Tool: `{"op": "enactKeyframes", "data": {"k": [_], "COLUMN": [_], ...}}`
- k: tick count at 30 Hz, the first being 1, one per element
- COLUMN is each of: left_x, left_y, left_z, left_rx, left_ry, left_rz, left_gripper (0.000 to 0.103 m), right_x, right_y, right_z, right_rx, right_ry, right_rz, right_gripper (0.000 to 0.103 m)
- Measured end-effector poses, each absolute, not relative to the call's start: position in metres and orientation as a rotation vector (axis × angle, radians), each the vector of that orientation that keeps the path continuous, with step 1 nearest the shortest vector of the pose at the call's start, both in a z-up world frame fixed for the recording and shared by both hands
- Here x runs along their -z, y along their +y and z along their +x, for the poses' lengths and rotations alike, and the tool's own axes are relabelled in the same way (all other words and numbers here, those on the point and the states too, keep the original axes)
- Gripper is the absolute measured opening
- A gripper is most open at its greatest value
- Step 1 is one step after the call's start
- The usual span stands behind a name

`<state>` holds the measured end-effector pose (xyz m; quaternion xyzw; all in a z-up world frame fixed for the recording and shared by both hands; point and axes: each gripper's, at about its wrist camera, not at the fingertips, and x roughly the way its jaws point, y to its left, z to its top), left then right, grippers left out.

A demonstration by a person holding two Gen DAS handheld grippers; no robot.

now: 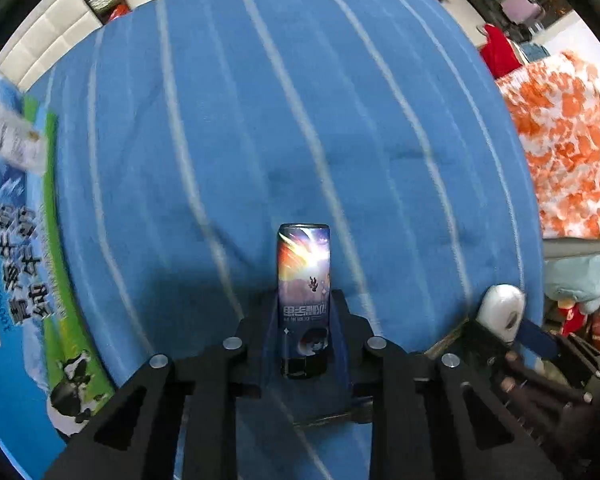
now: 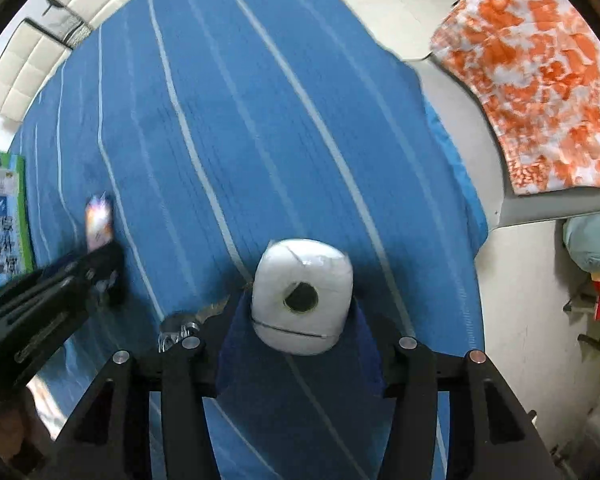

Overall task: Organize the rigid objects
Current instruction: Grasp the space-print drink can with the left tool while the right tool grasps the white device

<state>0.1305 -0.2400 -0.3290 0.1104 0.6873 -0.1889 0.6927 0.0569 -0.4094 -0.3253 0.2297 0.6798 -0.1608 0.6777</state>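
My left gripper (image 1: pixel 304 300) is shut on a slim dark can (image 1: pixel 304 276) printed with a colourful space picture, held upright above the blue striped blanket (image 1: pixel 260 120). In the right wrist view the same can (image 2: pixel 99 222) shows blurred at the left, in the left gripper (image 2: pixel 100 258). My right gripper (image 2: pixel 302 300) is shut on a wrapped white roll of toilet paper (image 2: pixel 304 294), its dark core facing the camera. The roll (image 1: pixel 500 312) also appears at the lower right of the left wrist view.
A blue and green milk carton box (image 1: pixel 16 248) lies along the blanket's left edge, also seen as the box (image 2: pixel 0 216). An orange and white patterned quilt (image 2: pixel 540 72) lies at the right. Some clear plastic (image 2: pixel 178 328) sits by the right gripper. White padded headboard (image 2: pixel 32 60) at back left.
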Motion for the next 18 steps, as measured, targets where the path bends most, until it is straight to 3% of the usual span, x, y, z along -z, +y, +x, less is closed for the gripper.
{"op": "enactKeyframes", "data": {"k": [2,8,18], "left_x": [0.329,0.326,0.281], "left_y": [-0.243,-0.249,-0.211], "left_z": [0.129,0.115,0.114], "left_rx": [0.428,0.423,0.427], "left_ry": [1.522,1.509,1.450], "left_rz": [0.246,0.262,0.175], "left_gripper": [0.022,0.022,0.022], "right_x": [0.325,0.321,0.260], "right_y": [-0.406,-0.402,-0.379], "right_z": [0.059,0.066,0.055], "right_rx": [0.410,0.415,0.353], "right_ry": [1.519,1.518,1.405], "right_rz": [0.493,0.434,0.369], "right_gripper": [0.051,0.049,0.049]}}
